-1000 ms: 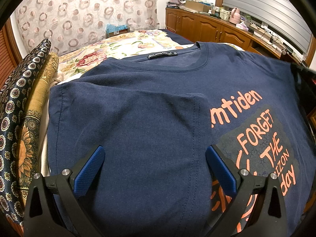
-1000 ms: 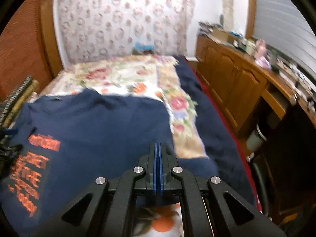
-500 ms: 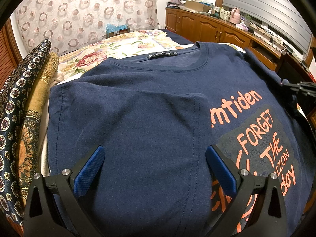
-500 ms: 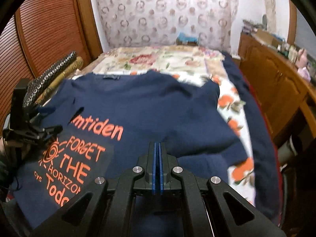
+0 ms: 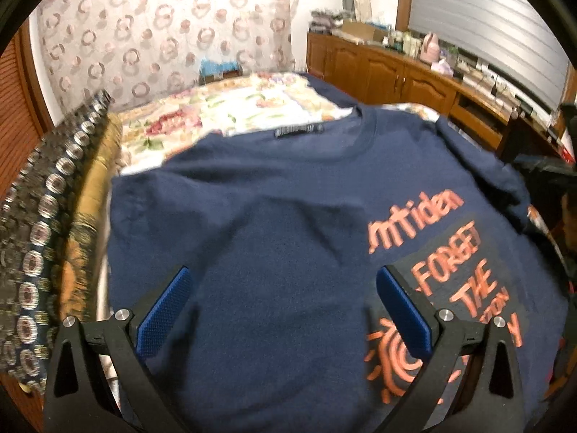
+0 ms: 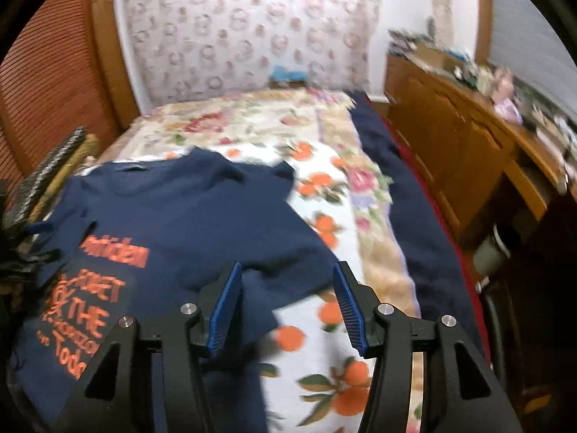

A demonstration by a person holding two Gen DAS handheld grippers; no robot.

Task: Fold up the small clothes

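Left wrist view: navy shirt [image 5: 281, 238] fills most of the frame, lying flat on the bed [image 5: 223, 115] with the collar toward the top center and the orange print in the lower right. Its left side looks folded over the front, with a seam running down the middle. The left gripper [image 5: 285, 310] sits at the bottom, jaws spread wide, blue pads [image 5: 164, 312] well apart with nothing pinched between them, just shirt fabric beneath. Patterned cushions [image 5: 47, 252] stack along the left edge, a wooden cabinet [image 5: 393, 72] runs across the upper right, and a circle-print curtain [image 5: 166, 29] hangs at the top.

Right wrist view: the shirt [image 6: 187, 216] is in the left half of the frame, print in the lower left, one sleeve sticking out toward the center over the floral bed cover [image 6: 317, 187]. The right gripper [image 6: 285, 306] is at the bottom center, jaws opening, pads apart. The shirt's right edge lies under the gap, not pinched. It's a bit blurry. A dark blanket [image 6: 407, 209] runs down the right side of the bed, with the cabinet [image 6: 461, 144] beyond it. The left gripper [image 6: 21, 252] shows as a dark shape at the left edge.
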